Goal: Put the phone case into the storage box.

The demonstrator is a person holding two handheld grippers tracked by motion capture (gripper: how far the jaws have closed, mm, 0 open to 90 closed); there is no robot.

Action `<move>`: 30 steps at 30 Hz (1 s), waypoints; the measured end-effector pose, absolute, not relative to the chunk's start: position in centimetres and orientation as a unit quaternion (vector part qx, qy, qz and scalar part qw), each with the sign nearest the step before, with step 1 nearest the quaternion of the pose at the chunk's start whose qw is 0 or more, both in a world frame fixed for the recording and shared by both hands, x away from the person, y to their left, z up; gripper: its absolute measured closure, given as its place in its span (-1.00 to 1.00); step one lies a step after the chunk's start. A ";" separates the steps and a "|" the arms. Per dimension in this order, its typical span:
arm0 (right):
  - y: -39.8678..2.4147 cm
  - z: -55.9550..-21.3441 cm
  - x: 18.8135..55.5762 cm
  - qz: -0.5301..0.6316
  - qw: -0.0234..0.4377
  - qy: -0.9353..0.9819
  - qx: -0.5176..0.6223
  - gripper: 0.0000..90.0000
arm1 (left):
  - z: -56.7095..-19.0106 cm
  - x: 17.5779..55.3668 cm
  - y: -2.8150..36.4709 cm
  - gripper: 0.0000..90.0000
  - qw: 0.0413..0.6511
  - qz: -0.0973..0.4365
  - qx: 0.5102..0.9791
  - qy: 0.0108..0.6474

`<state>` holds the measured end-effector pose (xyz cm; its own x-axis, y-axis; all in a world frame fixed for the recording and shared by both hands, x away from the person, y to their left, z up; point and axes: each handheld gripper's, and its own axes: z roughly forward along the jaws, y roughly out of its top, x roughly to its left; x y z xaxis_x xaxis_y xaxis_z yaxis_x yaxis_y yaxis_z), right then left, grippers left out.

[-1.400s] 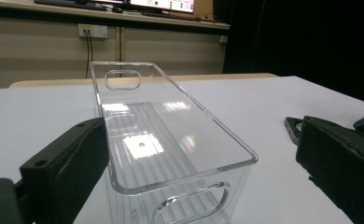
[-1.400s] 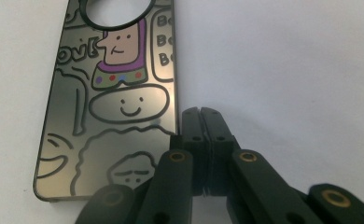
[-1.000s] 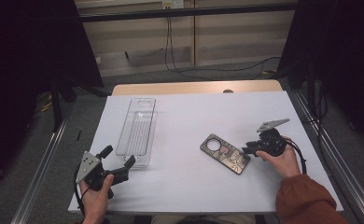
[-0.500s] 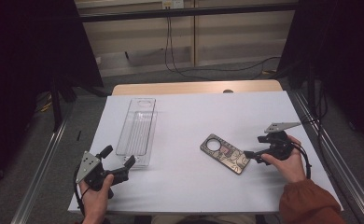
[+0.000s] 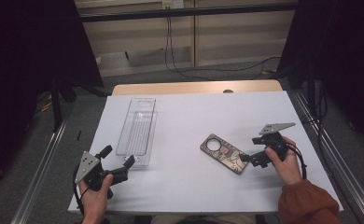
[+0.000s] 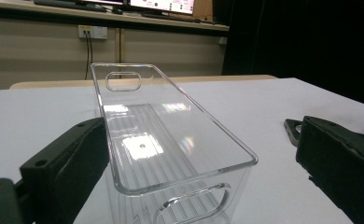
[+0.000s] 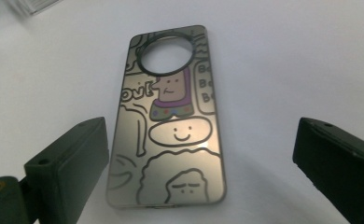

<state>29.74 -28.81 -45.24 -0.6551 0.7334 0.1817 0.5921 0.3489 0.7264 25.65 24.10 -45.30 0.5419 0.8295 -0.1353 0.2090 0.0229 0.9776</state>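
Phone case point(image 5: 224, 153) lies flat on the white table point(image 5: 194, 116), right of centre and closer to the near edge, printed side up, round camera hole at its far-left end. In the right gripper view we see the case point(image 7: 171, 126) between our two black jaws, cartoon doodles and a smiley on it, hole pointing away from us. Right gripper point(image 5: 245, 157) sits just at the case's near-right end, toward the table's right edge, jaws wide; they have just been opening and the pads do not press on the case, which rests on the table. Right hand point(image 5: 285, 161) wraps the gripper body, orange sleeve behind it at the near right corner.

Clear plastic bin point(image 5: 138, 131) stands left of centre, long side running from far edge toward near edge, oval handle cutout in its far end wall. Left gripper point(image 5: 119, 161) hovers at the bin's near end by the near left corner, jaws wide, one on each side of the bin's near end point(image 6: 180, 186); we cannot tell whether either pad touches the wall. Left hand point(image 5: 96, 189) holds it above the near edge. Bin and case are well apart.
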 end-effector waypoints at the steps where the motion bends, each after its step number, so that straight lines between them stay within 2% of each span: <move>1: -28.4 -45.2 29.6 0.394 0.088 0.821 0.403 -0.93 | -45.3 25.7 24.1 -0.94 0.593 0.262 0.648 0.400; 13: -26.6 -45.5 30.0 0.367 0.071 0.839 0.395 -0.92 | -45.3 25.7 24.0 -0.94 0.591 0.261 0.651 0.399; 17: -25.4 -45.4 30.8 0.348 0.066 0.842 0.406 -0.87 | -45.3 25.7 24.0 -0.94 0.590 0.262 0.651 0.400; 30: -24.0 -45.5 32.6 0.333 0.049 0.858 0.388 -0.91 | -45.3 25.8 24.0 -0.94 0.592 0.260 0.650 0.399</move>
<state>32.61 -23.97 -45.47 -0.6936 0.6987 0.1753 0.6340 0.4765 0.6090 25.78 24.05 -45.32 0.5468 0.8265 -0.1340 0.2103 0.0193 0.9774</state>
